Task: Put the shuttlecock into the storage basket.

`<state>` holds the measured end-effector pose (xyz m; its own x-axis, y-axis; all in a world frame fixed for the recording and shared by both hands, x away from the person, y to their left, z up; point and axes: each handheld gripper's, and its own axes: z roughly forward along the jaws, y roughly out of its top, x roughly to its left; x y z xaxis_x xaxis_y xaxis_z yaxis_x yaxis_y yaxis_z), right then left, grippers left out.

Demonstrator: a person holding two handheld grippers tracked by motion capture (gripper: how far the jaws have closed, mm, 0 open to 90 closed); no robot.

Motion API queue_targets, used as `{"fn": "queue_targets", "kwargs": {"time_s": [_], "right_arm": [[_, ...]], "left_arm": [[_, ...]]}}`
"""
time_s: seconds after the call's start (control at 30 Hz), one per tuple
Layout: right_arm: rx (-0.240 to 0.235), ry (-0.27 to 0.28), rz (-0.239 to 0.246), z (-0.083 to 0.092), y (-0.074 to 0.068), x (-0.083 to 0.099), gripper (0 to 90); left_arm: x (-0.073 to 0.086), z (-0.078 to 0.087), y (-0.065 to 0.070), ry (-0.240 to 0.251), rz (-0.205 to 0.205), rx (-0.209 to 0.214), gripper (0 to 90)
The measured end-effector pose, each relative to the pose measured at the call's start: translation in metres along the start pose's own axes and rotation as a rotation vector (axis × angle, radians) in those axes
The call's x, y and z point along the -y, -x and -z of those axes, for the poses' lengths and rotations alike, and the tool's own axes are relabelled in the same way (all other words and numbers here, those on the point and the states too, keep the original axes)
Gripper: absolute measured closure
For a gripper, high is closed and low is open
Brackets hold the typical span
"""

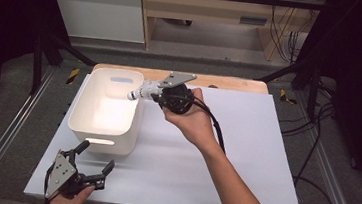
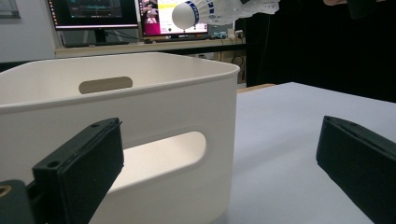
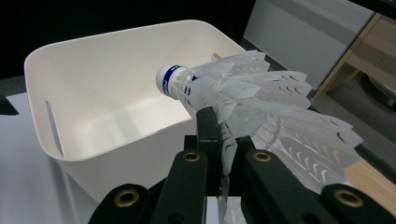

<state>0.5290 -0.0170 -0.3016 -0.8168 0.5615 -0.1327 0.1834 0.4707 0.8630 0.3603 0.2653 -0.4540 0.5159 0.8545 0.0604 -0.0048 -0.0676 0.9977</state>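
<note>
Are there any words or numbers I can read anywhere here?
Shuttlecock, blue band by its round tip: white letters, too blurred to read.
Two computer screens behind the white bin: writing far too small to read.
No readable text anywhere.

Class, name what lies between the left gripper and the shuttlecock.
The white bin stands between the left gripper and the shuttlecock, as the left gripper view shows.
</note>
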Motion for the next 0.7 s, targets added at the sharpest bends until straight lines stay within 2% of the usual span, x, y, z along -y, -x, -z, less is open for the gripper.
{"fn": "queue_targets", "kwargs": {"time_s": [0.2, 0.7], "right_arm": [[-0.006, 0.001, 0.000, -0.009, -0.004, -0.008, 89.2], [-0.030, -0.023, 0.044, -0.033, -0.015, -0.026, 89.2]], "left_arm": [[0.000, 0.000, 0.000, 0.000, 0.000, 0.002, 0.8], [-0.001, 0.001, 0.000, 0.006, 0.003, 0.001, 0.8]]}}
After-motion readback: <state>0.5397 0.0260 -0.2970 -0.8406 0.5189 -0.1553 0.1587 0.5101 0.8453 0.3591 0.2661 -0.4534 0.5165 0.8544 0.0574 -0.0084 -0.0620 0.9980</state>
